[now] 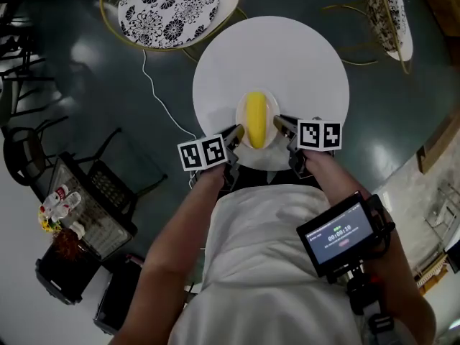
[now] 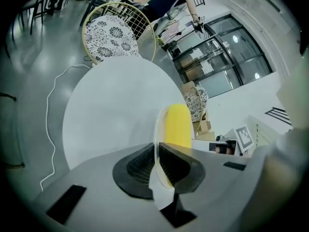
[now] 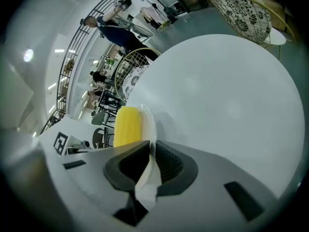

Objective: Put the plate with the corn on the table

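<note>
Tongs grip the plate (image 1: 272, 115) from both sides: the left tongs (image 1: 235, 134) pinch its left rim, the right tongs (image 1: 282, 125) its right rim, each pressed tight on it. The corn (image 1: 255, 119) lies on the plate, at the near edge of the counter (image 1: 287, 52); bare counter spreads beyond.

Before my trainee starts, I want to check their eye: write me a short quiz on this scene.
1. True or false: the corn lies on the plate.
2. What are the left tongs shut on? A. the plate's rim B. the corn C. nothing
3. Fill in: the right tongs grip the ____.
Key: 1 true; 2 A; 3 plate.
</note>
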`<state>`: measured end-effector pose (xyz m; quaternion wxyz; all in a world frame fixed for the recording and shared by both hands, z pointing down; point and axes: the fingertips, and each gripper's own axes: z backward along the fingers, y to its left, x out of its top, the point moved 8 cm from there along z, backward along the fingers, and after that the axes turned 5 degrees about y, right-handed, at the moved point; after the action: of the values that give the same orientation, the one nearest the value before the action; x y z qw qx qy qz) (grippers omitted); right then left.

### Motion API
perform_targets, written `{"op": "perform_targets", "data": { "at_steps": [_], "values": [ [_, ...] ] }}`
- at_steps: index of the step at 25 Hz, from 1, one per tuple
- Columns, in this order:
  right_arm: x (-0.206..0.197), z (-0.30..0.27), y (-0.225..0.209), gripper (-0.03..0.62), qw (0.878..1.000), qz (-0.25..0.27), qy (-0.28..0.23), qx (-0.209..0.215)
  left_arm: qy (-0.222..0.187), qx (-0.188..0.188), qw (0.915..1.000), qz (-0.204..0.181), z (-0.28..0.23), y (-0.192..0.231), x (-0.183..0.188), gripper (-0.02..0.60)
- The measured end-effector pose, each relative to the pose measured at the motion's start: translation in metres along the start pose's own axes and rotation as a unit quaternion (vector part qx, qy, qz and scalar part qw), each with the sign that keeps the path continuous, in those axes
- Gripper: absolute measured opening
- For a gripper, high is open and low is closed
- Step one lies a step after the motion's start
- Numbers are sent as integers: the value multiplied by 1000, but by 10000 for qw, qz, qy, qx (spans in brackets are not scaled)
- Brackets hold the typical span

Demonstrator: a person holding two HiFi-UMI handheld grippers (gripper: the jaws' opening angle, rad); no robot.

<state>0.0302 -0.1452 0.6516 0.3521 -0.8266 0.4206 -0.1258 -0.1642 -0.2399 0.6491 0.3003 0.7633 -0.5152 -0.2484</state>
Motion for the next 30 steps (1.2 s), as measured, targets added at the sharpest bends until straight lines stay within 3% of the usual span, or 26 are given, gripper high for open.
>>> {"op": "perform_targets", "data": {
  "at_steps": [13, 30],
  "values": [
    [25, 16, -30, 46, 9988, -42, -400, -295, 226, 216, 9989, -338, -43, -23, 23, 35],
    [56, 17, -46, 46, 9956, 393, -573, -628, 162, 725, 9950, -660, -74, -40, 51, 35]
  ]
}}
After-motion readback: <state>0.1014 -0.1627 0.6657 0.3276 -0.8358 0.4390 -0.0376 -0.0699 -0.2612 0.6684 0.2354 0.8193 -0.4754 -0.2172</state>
